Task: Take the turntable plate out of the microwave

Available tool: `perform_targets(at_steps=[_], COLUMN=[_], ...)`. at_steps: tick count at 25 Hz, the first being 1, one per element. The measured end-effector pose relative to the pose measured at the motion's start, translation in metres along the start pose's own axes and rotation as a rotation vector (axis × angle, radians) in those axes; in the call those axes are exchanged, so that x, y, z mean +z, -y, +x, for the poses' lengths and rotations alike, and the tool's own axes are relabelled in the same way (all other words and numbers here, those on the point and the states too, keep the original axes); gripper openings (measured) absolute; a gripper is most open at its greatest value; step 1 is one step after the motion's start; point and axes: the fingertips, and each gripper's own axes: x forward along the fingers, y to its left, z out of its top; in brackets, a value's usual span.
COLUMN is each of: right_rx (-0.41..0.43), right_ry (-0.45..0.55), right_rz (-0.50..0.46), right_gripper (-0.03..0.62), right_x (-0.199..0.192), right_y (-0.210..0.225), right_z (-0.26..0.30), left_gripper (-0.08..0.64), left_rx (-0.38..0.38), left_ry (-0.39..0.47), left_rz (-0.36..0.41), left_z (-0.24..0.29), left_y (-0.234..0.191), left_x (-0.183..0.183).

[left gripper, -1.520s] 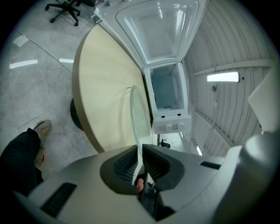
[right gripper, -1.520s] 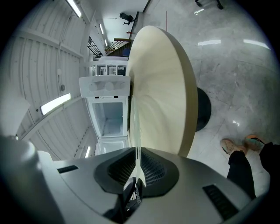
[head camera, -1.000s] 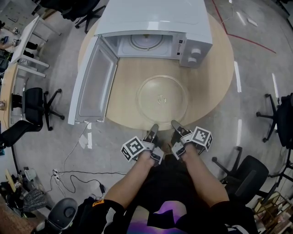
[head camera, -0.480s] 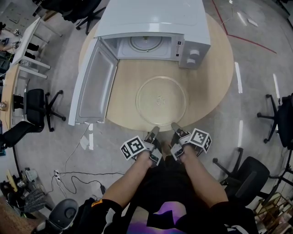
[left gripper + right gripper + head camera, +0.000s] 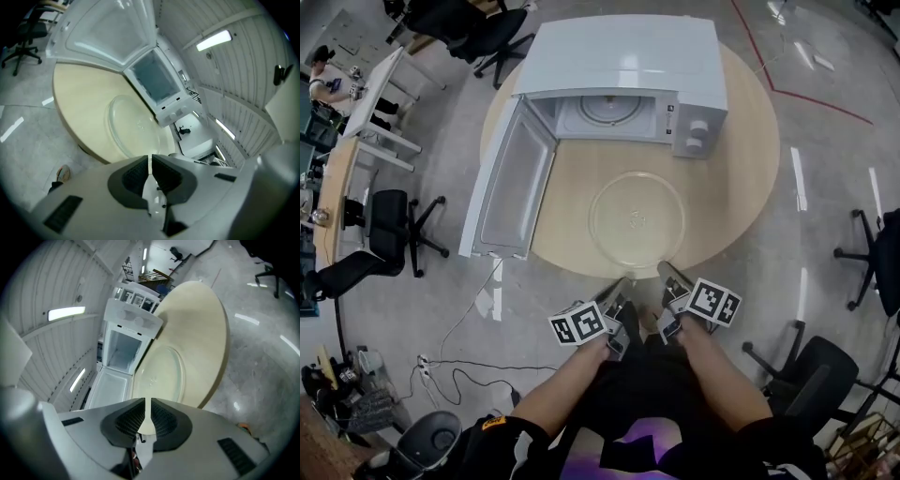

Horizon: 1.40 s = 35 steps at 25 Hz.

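The clear glass turntable plate (image 5: 636,220) lies flat on the round wooden table (image 5: 567,230), in front of the white microwave (image 5: 628,56). The microwave's door (image 5: 511,183) hangs wide open to the left. Both grippers hover side by side just off the table's near edge, apart from the plate. My left gripper (image 5: 622,284) is shut with nothing between its pads. My right gripper (image 5: 666,270) is shut and empty too. The left gripper view has the plate (image 5: 131,124) beyond the closed left gripper (image 5: 151,157). The right gripper view shows the plate (image 5: 159,373) past the right gripper (image 5: 148,401).
Inside the microwave's bare cavity a round roller ring (image 5: 609,108) shows on its floor. Office chairs (image 5: 394,220) stand left and right (image 5: 811,366) of the table. Cables (image 5: 459,361) trail over the grey floor near my legs. Desks line the far left.
Both grippers have drawn back from over the table's near edge towards my body, rolling a little. The plate stays put on the table.
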Motion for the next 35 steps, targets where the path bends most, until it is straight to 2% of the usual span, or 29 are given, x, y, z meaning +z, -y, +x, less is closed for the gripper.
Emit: perform_targets(at_steps=[8, 14, 18, 21, 28, 35], right_rx=[0.029, 0.039, 0.056, 0.062, 0.082, 0.053], right_ry=[0.043, 0.117, 0.176, 0.217, 0.284, 0.254], right_rz=[-0.523, -0.794, -0.863, -0.894, -0.983, -1.008], right_gripper=[0.049, 0.040, 0.040, 0.040, 0.040, 0.038], right_x=[0.009, 0.012, 0.016, 0.016, 0.005, -0.046], right_y=[-0.076, -0.123, -0.142, -0.152, -0.181, -0.165], right_z=[-0.035, -0.065, -0.085, -0.099, -0.126, -0.151], left_gripper=[0.069, 0.069, 0.069, 0.069, 0.069, 0.069], left_rx=[0.041, 0.094, 0.112, 0.123, 0.154, 0.134], left_ry=[0.103, 0.168, 0.212, 0.234, 0.286, 0.314], left_rz=[0.262, 0.477, 0.624, 0.688, 0.746, 0.784], left_z=[-0.044, -0.072, -0.086, -0.099, -0.131, -0.171], left_y=[0.053, 0.095, 0.120, 0.130, 0.137, 0.141], left_x=[0.028, 0.036, 0.038, 0.035, 0.030, -0.008])
